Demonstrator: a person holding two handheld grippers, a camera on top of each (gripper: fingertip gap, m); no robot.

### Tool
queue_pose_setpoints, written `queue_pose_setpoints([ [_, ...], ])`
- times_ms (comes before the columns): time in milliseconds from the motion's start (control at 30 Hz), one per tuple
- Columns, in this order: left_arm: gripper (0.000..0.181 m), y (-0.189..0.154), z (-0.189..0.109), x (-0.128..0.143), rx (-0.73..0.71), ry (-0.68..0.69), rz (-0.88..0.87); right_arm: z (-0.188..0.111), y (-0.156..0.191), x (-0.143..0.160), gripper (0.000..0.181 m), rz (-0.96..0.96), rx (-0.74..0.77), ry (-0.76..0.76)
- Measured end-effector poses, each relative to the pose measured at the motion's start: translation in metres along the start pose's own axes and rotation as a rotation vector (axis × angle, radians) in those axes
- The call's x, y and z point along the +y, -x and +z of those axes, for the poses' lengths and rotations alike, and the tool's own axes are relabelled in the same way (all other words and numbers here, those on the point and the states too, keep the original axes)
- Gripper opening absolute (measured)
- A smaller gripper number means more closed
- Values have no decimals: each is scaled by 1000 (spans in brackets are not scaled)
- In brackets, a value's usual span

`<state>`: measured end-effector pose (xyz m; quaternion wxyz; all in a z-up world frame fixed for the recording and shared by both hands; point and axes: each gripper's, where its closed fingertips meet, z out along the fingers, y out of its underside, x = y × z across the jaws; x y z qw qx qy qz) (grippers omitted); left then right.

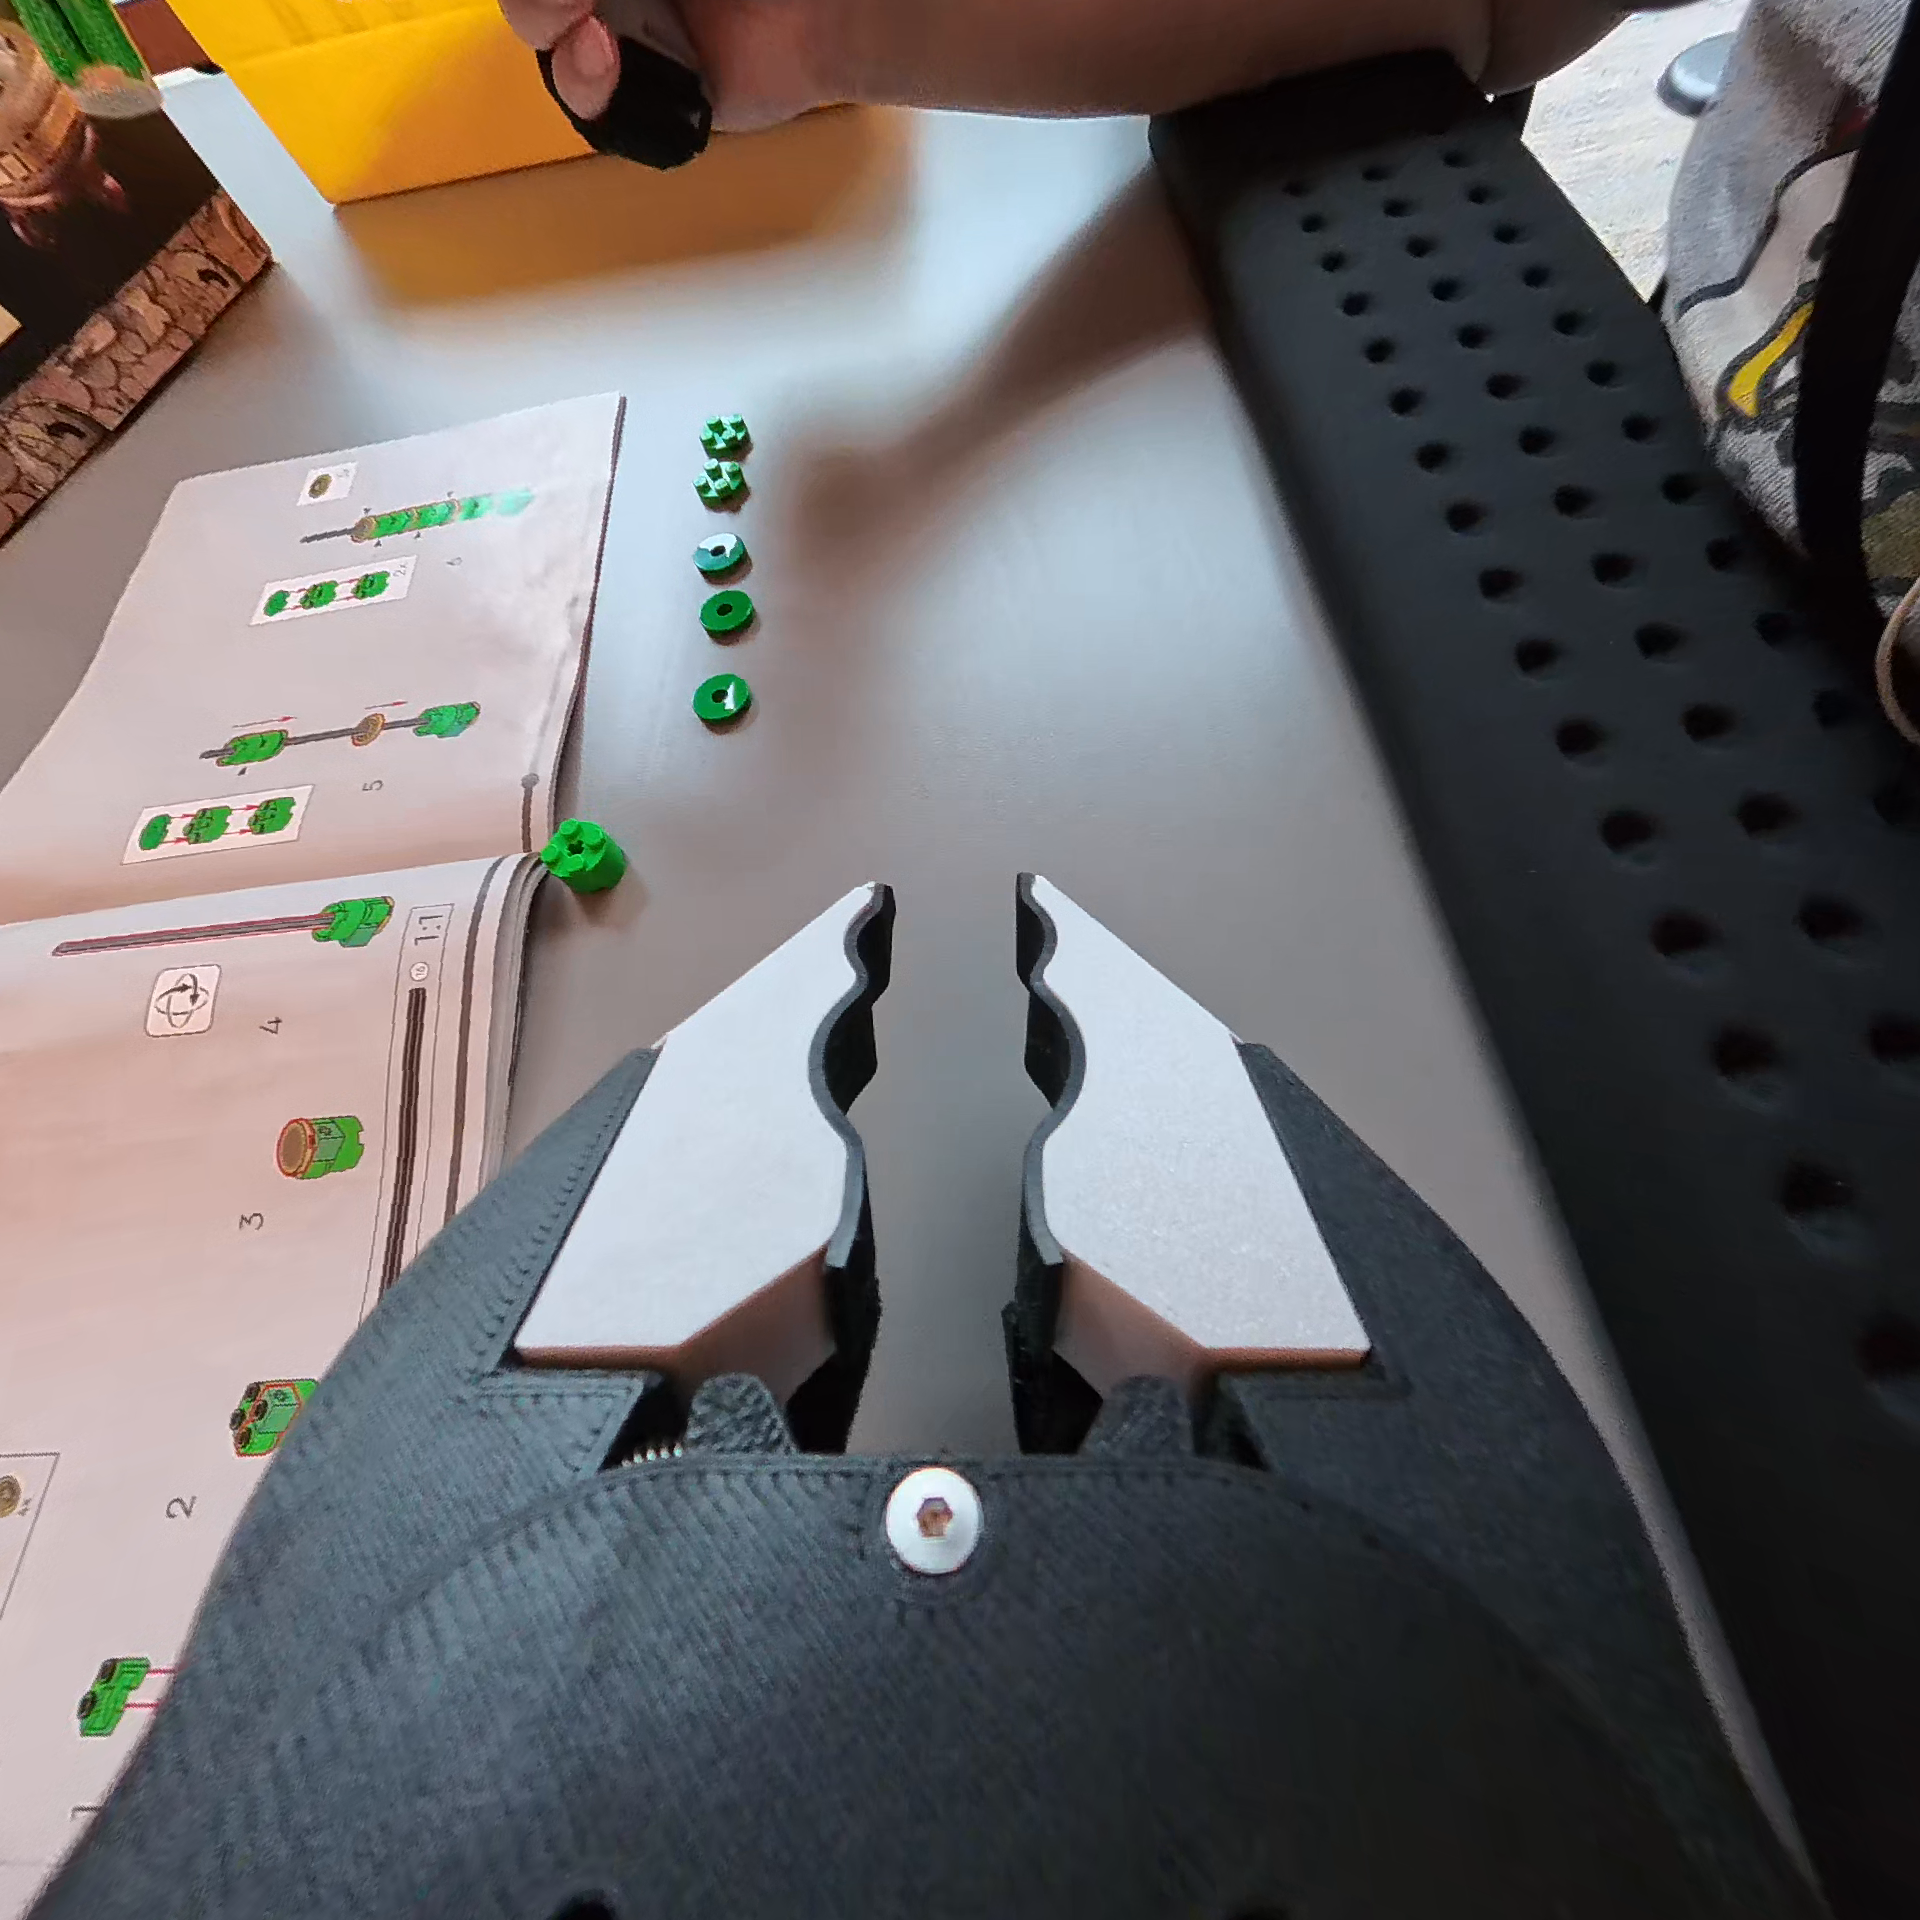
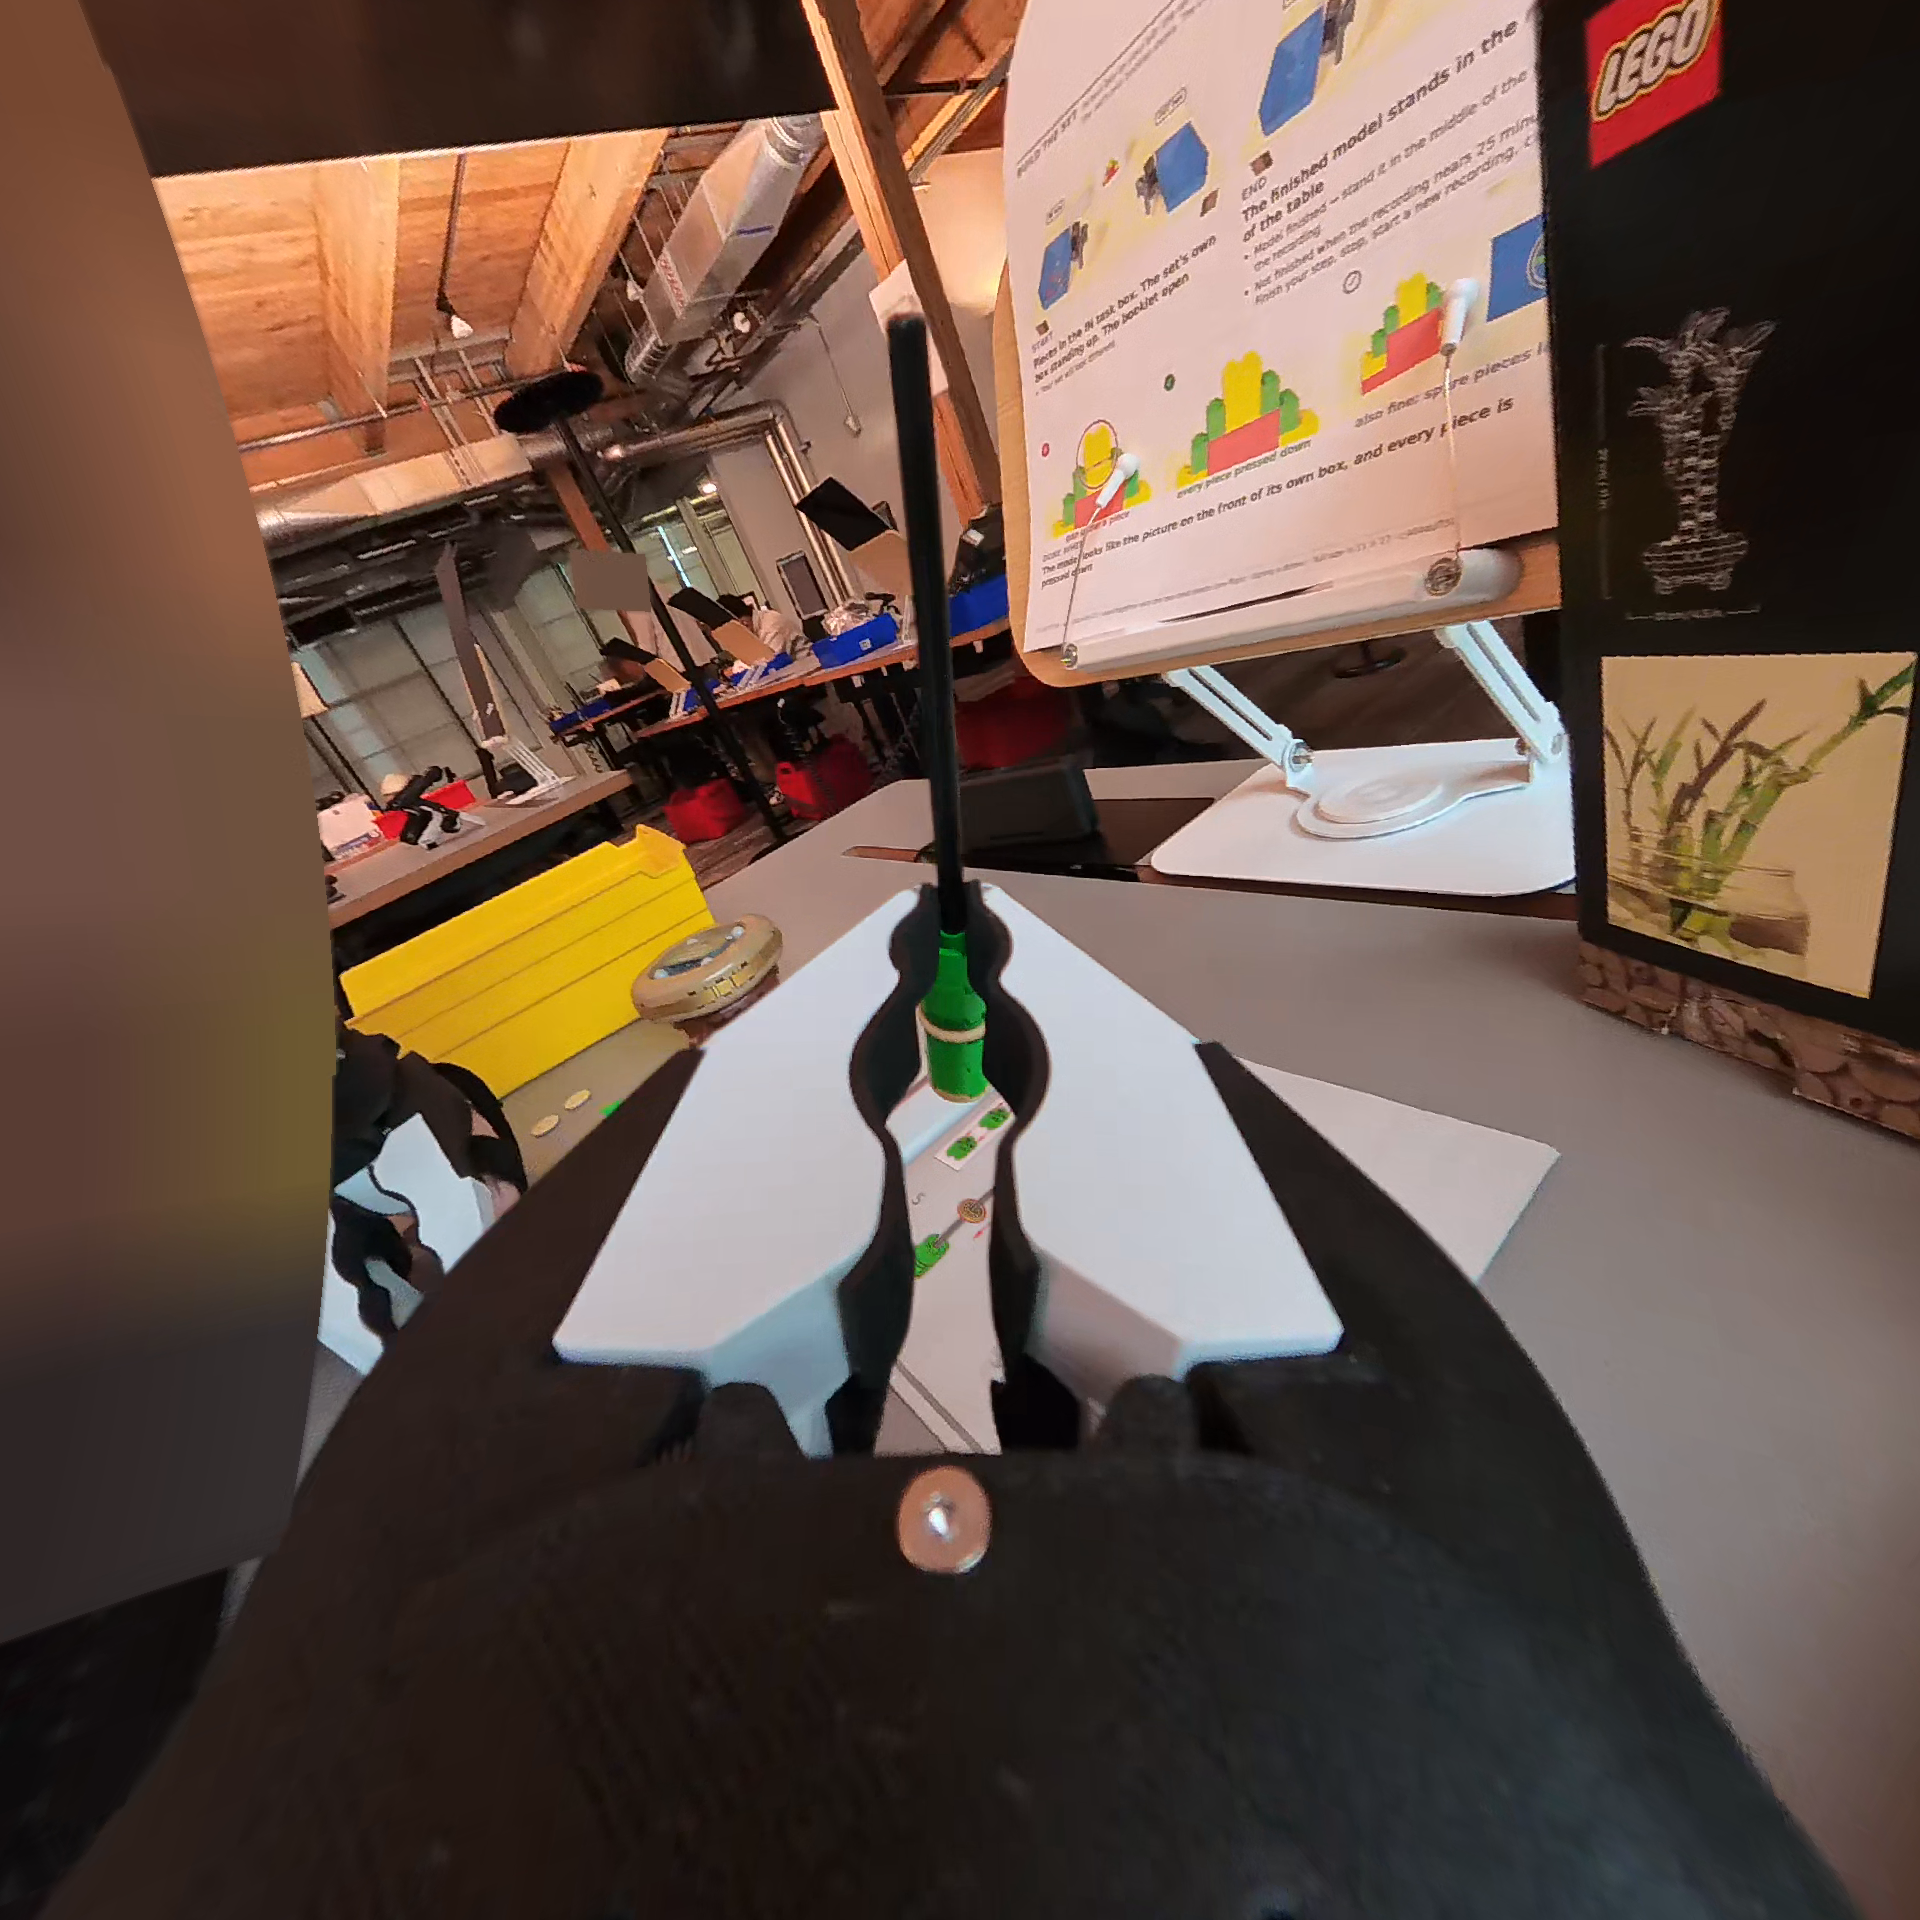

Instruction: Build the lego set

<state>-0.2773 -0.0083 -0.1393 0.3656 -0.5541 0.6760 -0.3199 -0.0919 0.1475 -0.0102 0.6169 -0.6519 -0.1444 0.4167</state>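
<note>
My left gripper [image 1: 954, 904] is open and empty, low over the grey table. Ahead to its left a green round brick [image 1: 585, 854] lies by the edge of the open instruction booklet [image 1: 312, 665]. Farther on, several small green round pieces [image 1: 724, 561] lie in a row. My right gripper [image 2: 951, 909] is shut on a long black axle [image 2: 925, 603] that stands upright, with green round bricks and a tan ring [image 2: 954, 1023] threaded on its lower end between the fingers. The right gripper's black handle [image 1: 1538, 582] crosses the left wrist view, held by a hand.
A yellow bin [image 1: 416, 94] [image 2: 530, 956] stands at the back. The set's dark box [image 2: 1745, 520] [image 1: 94, 270] stands at the table's edge. A white stand with a printed sheet [image 2: 1278, 312] is behind. A tan round piece [image 2: 707, 966] sits near the bin. There is about 25 cm between the tips of the two grippers.
</note>
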Motion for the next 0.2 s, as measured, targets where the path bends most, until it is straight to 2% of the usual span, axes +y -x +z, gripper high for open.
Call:
queue_pose_setpoints([
  [200,22,0,1,2,4,8,-3,2,10,4,4,-87,6,23],
])
